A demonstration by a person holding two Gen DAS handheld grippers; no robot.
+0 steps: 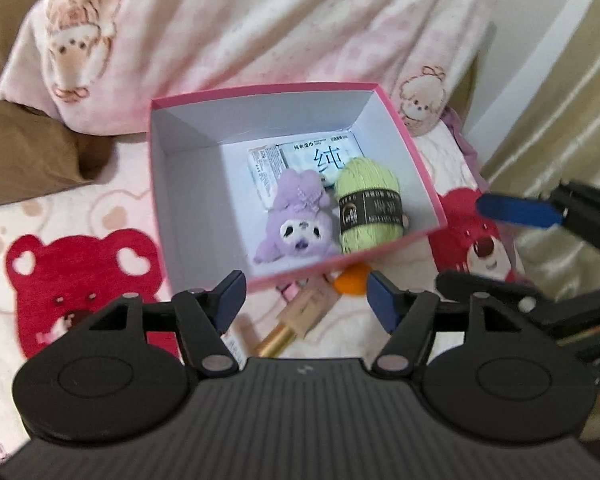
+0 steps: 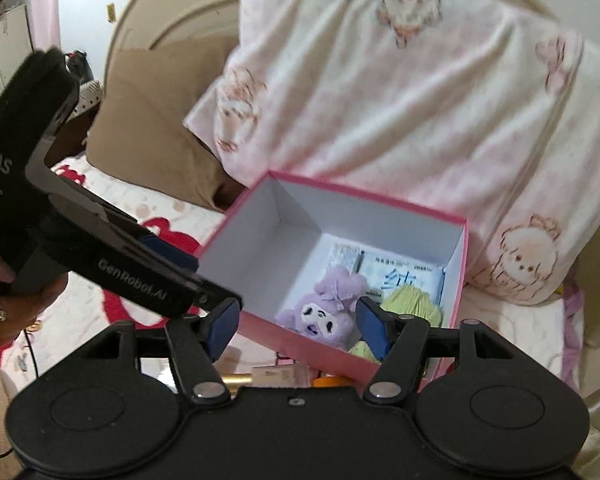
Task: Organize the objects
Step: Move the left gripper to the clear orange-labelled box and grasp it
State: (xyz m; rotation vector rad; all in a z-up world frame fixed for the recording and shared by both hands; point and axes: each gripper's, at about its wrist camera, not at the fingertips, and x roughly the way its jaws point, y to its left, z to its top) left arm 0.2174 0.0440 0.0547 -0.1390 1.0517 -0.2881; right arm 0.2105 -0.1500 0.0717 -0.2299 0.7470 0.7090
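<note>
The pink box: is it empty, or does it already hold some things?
Not empty. The pink box has no lid on and holds a purple plush toy, green yarn and a wet-wipes pack; its left part is bare.

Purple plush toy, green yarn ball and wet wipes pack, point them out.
purple plush toy (image 1: 298, 228), left wrist view, on its face.
green yarn ball (image 1: 366, 176), left wrist view, upper yarn.
wet wipes pack (image 1: 320, 154), left wrist view, printed front.

We see our left gripper (image 1: 302, 298) in matte black with ribbed housing, round silver pivot screws and blue finger pads (image 1: 383, 300), our right gripper (image 2: 296, 326) built alike, white "GenRobot.AI" lettering on glossy black casing, our bare-skinned left hand (image 2: 4, 300).
</note>
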